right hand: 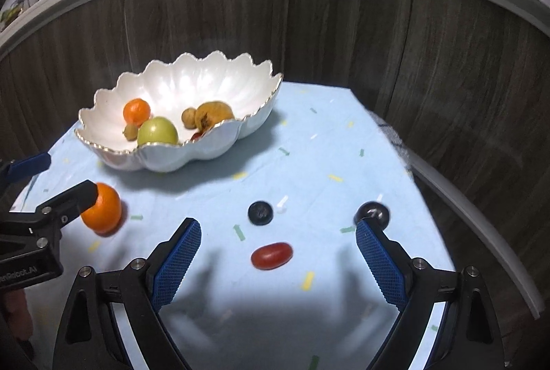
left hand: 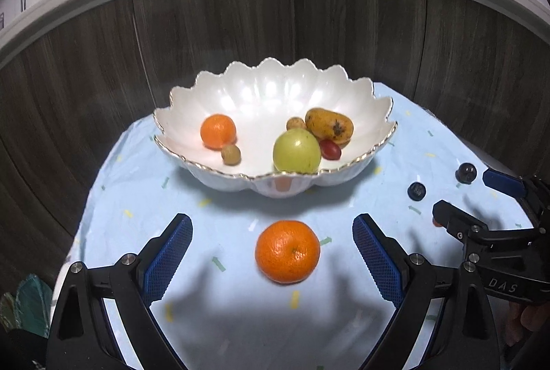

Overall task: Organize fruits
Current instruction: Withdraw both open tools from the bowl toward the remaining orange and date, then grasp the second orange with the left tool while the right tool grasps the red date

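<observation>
A white scalloped bowl (left hand: 240,88) (right hand: 213,74) on the light blue cloth holds a small orange (left hand: 218,131), a green apple (left hand: 296,150), a yellow mango (left hand: 329,124), a red tomato (left hand: 330,149) and two small brown fruits. A loose orange (left hand: 287,251) (right hand: 102,211) lies on the cloth between my left gripper's (left hand: 271,232) open fingers. My right gripper (right hand: 278,239) is open around a red cherry tomato (right hand: 271,255). Two dark blueberries (right hand: 260,212) (right hand: 373,212) lie just beyond it; they also show in the left wrist view (left hand: 416,190) (left hand: 465,173).
The cloth-covered table (right hand: 309,136) stands against dark wood cabinet fronts (left hand: 361,26). A white counter with pans and dishes runs above. The table's right edge (right hand: 395,136) drops off near the far blueberry. The right gripper (left hand: 467,198) shows at the left view's right edge.
</observation>
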Motion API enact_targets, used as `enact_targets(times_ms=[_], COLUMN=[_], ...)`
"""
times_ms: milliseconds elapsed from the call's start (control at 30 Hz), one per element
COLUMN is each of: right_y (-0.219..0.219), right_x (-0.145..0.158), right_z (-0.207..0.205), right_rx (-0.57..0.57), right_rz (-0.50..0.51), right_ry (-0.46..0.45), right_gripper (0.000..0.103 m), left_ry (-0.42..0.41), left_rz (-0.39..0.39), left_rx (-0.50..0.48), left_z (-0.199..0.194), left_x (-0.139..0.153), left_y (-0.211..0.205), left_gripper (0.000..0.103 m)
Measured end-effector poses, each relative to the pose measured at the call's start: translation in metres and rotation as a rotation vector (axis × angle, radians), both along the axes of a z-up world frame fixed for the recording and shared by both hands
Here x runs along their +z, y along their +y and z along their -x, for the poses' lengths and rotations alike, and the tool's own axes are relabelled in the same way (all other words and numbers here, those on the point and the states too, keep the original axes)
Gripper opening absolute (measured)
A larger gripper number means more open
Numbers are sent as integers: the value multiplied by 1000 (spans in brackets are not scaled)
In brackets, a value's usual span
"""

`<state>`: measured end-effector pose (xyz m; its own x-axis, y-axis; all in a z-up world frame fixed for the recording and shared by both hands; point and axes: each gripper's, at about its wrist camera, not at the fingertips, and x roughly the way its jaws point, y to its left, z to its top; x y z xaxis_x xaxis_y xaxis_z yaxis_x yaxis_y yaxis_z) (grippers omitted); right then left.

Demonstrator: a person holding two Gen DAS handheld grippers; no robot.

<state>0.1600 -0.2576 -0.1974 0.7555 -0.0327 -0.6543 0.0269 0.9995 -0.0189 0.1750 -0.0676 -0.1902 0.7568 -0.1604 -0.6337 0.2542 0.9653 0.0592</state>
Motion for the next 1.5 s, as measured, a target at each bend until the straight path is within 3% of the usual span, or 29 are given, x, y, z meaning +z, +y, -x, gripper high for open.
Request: enact_targets(times_ms=[267,733,1000,1200,1367,1500], right_y=[-1,-3,-4,-5,-5,-3], right_x=[-6,-19,-25,-25,-24,-23], right_z=[-8,-20,-24,-24,-22,-21], right_rx=[11,6,9,3,6,15], right_rz=[-27,-49,-61,-60,-59,-50], right_ry=[35,122,163,165,159,159], right_gripper=[81,73,60,57,35,30], left_ry=[8,137,193,219,217,217], left_rz=[-11,-20,-24,-19,-17,-11], left_rx=[-4,3,-2,-11,-26,-35], left_z=[-4,-21,-26,-27,-26,-26], left_x=[-9,-29,-36,-40,-39,-38], left_y=[-2,-5,-7,-7,-9,-9], left_gripper=[95,81,74,62,53,46])
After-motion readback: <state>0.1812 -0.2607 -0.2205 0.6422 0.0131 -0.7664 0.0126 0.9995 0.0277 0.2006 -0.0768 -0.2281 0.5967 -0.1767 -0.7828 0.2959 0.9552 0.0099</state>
